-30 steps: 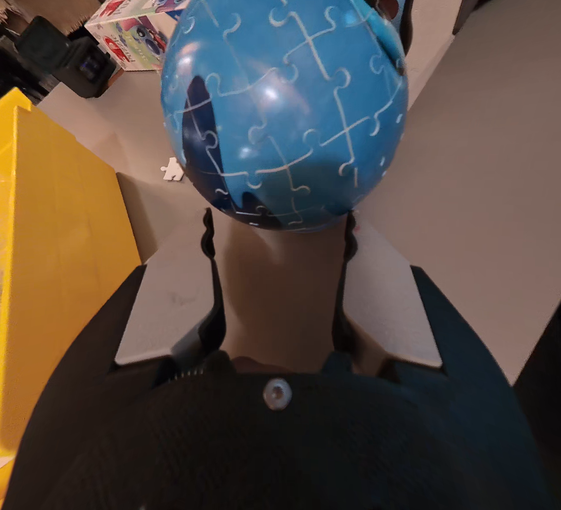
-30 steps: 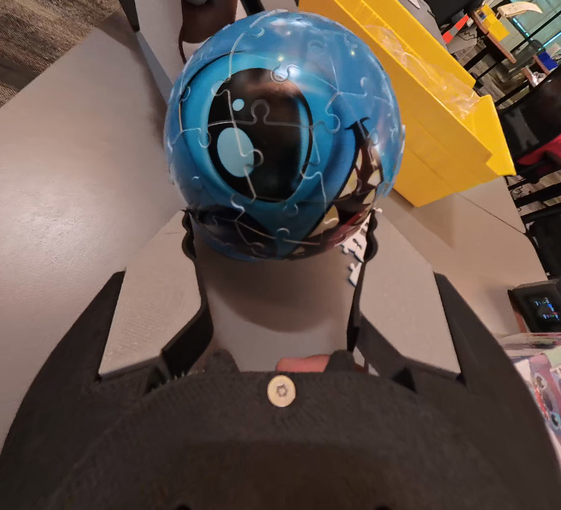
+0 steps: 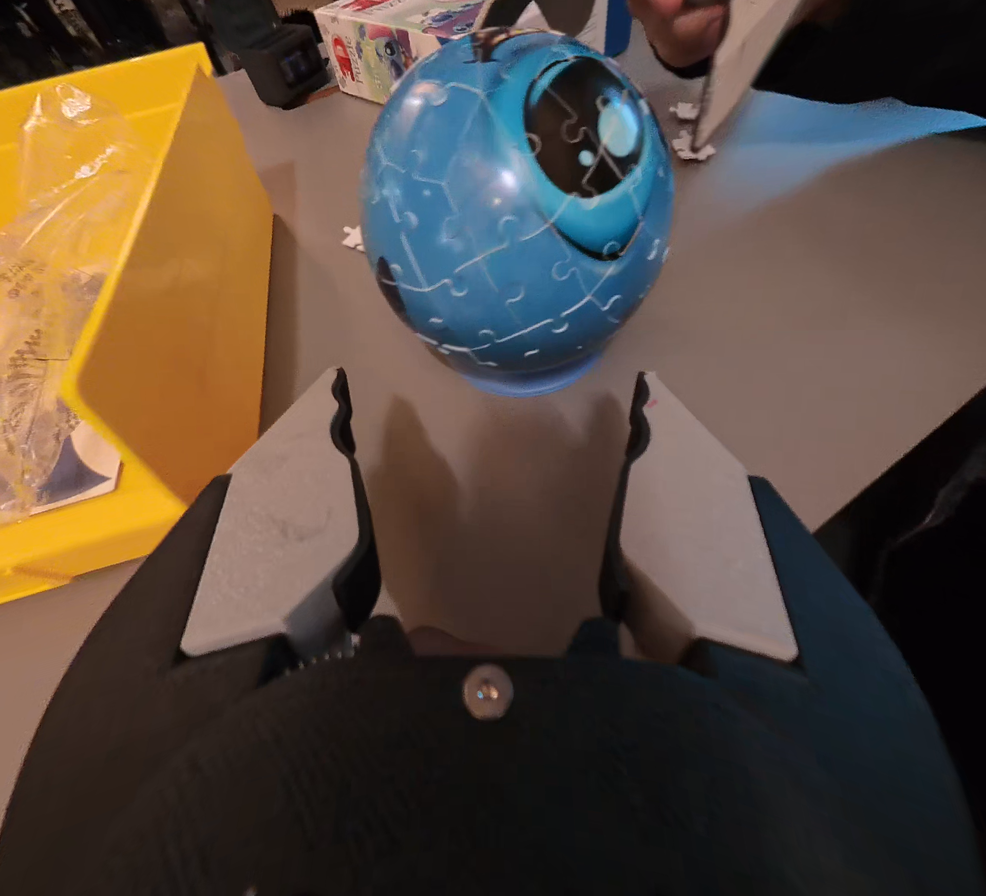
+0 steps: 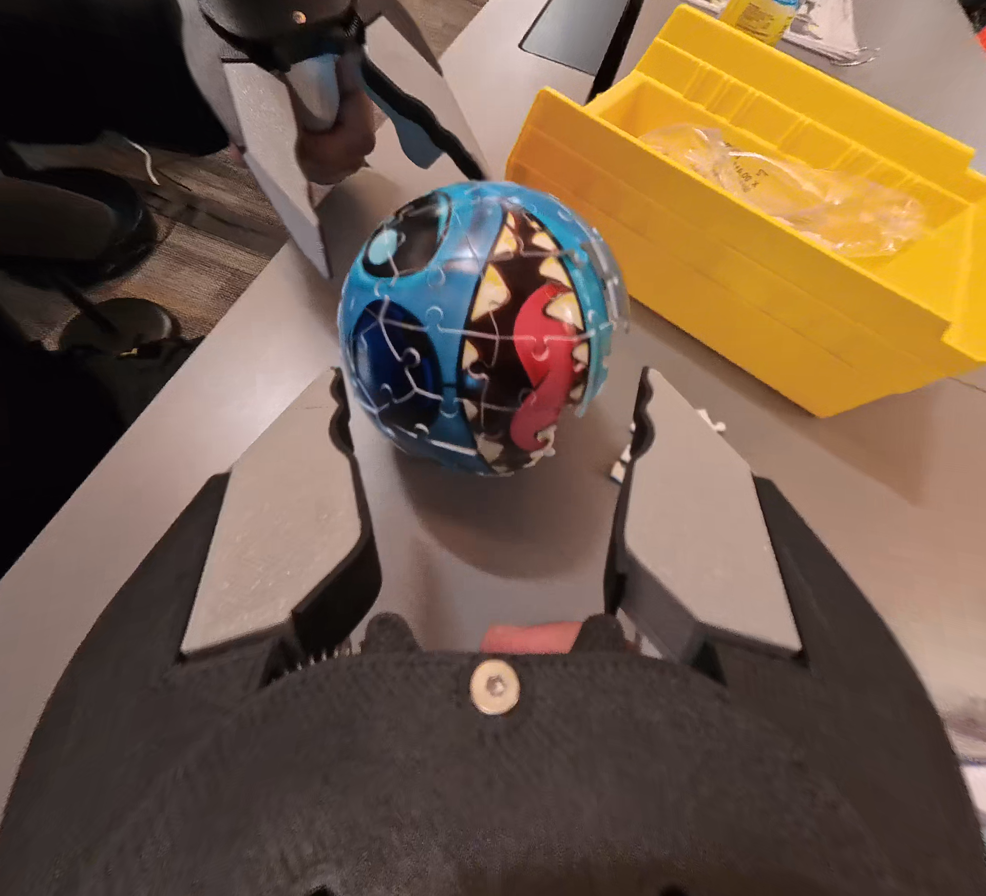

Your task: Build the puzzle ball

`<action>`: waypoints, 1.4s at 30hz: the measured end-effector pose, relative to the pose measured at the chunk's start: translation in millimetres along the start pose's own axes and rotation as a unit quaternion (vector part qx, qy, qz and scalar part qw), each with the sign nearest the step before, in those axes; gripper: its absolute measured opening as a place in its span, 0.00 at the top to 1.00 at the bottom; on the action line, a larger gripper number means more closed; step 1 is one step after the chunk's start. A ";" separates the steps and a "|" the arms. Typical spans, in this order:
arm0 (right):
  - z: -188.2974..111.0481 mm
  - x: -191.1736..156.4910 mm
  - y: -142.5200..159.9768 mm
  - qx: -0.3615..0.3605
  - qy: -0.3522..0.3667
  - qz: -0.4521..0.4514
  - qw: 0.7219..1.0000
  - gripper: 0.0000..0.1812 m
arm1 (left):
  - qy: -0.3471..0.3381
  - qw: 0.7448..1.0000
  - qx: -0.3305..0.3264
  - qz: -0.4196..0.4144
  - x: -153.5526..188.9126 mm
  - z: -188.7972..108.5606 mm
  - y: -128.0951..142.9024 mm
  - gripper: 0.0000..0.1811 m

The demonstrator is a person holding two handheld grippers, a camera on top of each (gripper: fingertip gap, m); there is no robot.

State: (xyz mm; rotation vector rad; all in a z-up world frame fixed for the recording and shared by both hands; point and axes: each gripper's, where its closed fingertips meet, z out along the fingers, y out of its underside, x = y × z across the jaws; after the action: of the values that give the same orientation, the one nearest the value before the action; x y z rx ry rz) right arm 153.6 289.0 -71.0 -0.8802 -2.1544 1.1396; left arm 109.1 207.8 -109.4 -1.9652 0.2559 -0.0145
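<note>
**Ball stands free on its ring, both tongs off it**

The left tongs (image 3: pixel 488 390) gape wide with nothing between them, their tips just short of the puzzle ball (image 3: pixel 515 225). The right tongs (image 4: pixel 488 390) are spread just as wide and empty, their tips flanking the ball's near side without touching it. The ball sits upright on a low blue ring (image 3: pixel 533 379) on the grey tabletop (image 3: pixel 800 283), toothy mouth turned to the right tongs.

The risk I see is a nudge: either tip brushing the ball could roll it off the shallow ring, and a hard knock might pop curved pieces loose. Loose pieces (image 3: pixel 691 145) lie on the tabletop beyond the ball, and another one (image 3: pixel 352 236) beside it, so some may remain unplaced. The yellow bin (image 4: pixel 747 283) stands just beside the ball, and the puzzle box (image 3: pixel 384 49) behind it.
</note>
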 end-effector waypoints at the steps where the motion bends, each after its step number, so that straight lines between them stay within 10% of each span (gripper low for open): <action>1: -2.9 4.2 4.6 -0.005 0.002 0.004 1.000 0.42 | -0.010 1.000 -0.003 0.001 3.6 2.6 -0.7 0.43; 11: 7.0 -3.6 35.8 0.012 -0.077 0.075 0.994 0.41 | -0.086 0.995 -0.044 -0.019 1.5 28.6 7.3 0.44; 22: 13.4 -54.2 49.0 -0.036 -0.103 0.007 0.994 0.42 | -0.173 0.978 -0.007 -0.115 -59.0 -9.5 18.3 0.48; 36: 37.4 -104.0 4.7 -0.011 -0.123 0.000 0.992 0.41 | -0.043 0.995 0.013 -0.088 -9.1 -4.5 4.4 0.43; 42: 1.9 -71.2 37.1 -0.043 -0.054 -0.046 0.997 0.44 | -0.042 0.998 -0.011 -0.037 -0.8 11.9 3.3 0.43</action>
State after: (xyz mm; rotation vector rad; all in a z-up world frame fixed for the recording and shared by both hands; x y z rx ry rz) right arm 208.6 250.3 -114.9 -0.7640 -2.3219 1.0777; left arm 109.2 217.5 -117.0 -1.9902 0.1296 0.0232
